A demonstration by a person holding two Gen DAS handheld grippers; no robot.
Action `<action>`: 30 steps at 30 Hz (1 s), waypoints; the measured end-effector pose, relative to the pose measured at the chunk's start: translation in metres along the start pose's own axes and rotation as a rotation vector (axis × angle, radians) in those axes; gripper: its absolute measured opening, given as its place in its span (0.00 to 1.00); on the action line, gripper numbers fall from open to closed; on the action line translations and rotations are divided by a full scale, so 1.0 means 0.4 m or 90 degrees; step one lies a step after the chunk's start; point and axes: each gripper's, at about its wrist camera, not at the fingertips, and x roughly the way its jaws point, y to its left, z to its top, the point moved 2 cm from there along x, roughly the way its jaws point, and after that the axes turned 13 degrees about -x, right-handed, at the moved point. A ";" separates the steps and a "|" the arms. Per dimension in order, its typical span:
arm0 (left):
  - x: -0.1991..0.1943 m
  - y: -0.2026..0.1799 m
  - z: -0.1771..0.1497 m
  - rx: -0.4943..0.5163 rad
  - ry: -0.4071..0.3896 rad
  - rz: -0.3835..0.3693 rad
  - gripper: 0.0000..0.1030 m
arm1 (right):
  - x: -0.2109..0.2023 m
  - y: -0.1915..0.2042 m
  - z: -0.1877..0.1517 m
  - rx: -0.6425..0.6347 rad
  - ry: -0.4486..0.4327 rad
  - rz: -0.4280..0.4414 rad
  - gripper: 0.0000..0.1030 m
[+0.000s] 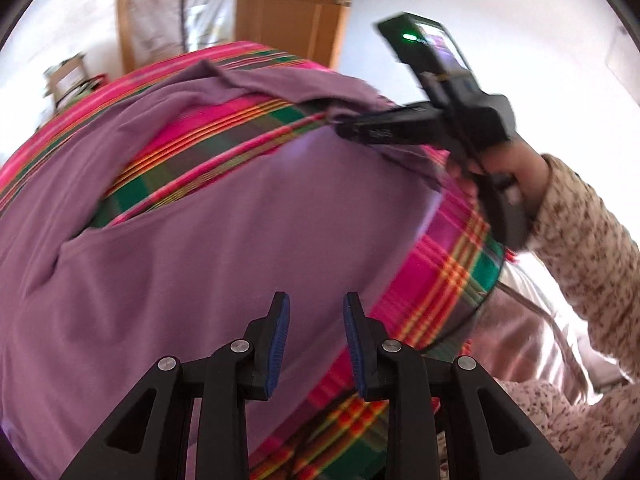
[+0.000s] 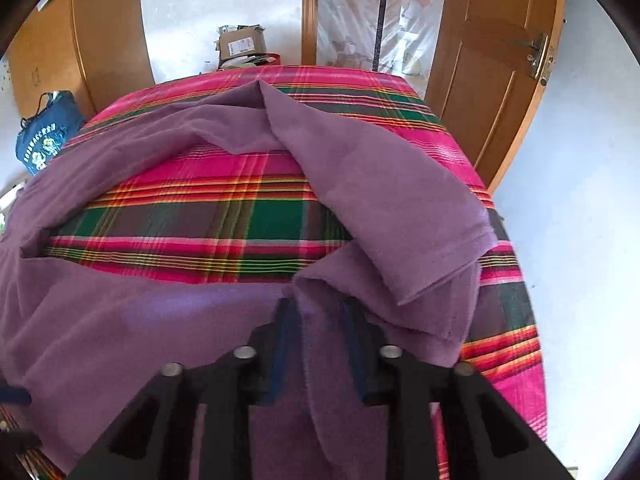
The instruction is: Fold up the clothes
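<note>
A plaid blanket point(image 2: 192, 216) of pink, green and orange covers the bed and fills most of both views. On it lies the purple garment point(image 1: 200, 248), spread wide: in the left wrist view its large flat part runs from the centre out to 9 o'clock, with a narrower arm of cloth curving across 11 and 12 o'clock and a strip of plaid showing between them. In the right wrist view a sleeve point(image 2: 400, 200) is folded over toward 3 o'clock, its hem lying on another layer of the same cloth.

Beyond the bed, at 12 to 1 o'clock, stands a wooden door point(image 2: 488, 80); a cardboard box point(image 2: 242, 46) sits on the floor at 11 o'clock and a blue bag point(image 2: 46, 136) at 9 o'clock.

The right gripper point(image 1: 344, 130) (seen from the left wrist view at 1 o'clock, held by a hand point(image 1: 516, 168) in a speckled sleeve) pinches an edge of the garment, which is lifted off the blanket there. Its own camera shows cloth running up between its blurred fingers at 6 o'clock.

The left gripper point(image 1: 316, 320) hangs at 6 o'clock over the flat part of the garment, its blue pads point(image 1: 280, 340) a narrow gap apart with nothing between them.
</note>
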 end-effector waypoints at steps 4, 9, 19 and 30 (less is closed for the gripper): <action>0.012 -0.034 -0.003 0.033 0.012 -0.017 0.28 | -0.004 -0.017 -0.009 0.011 -0.002 0.003 0.11; 0.025 -0.061 -0.009 0.055 0.027 -0.034 0.29 | -0.009 -0.035 -0.013 0.033 -0.011 0.009 0.05; 0.080 -0.094 -0.016 0.075 0.067 -0.021 0.29 | -0.088 -0.096 -0.033 0.111 -0.070 0.001 0.04; 0.076 -0.095 -0.030 0.049 0.066 -0.047 0.05 | -0.236 -0.216 -0.129 0.241 -0.152 -0.029 0.04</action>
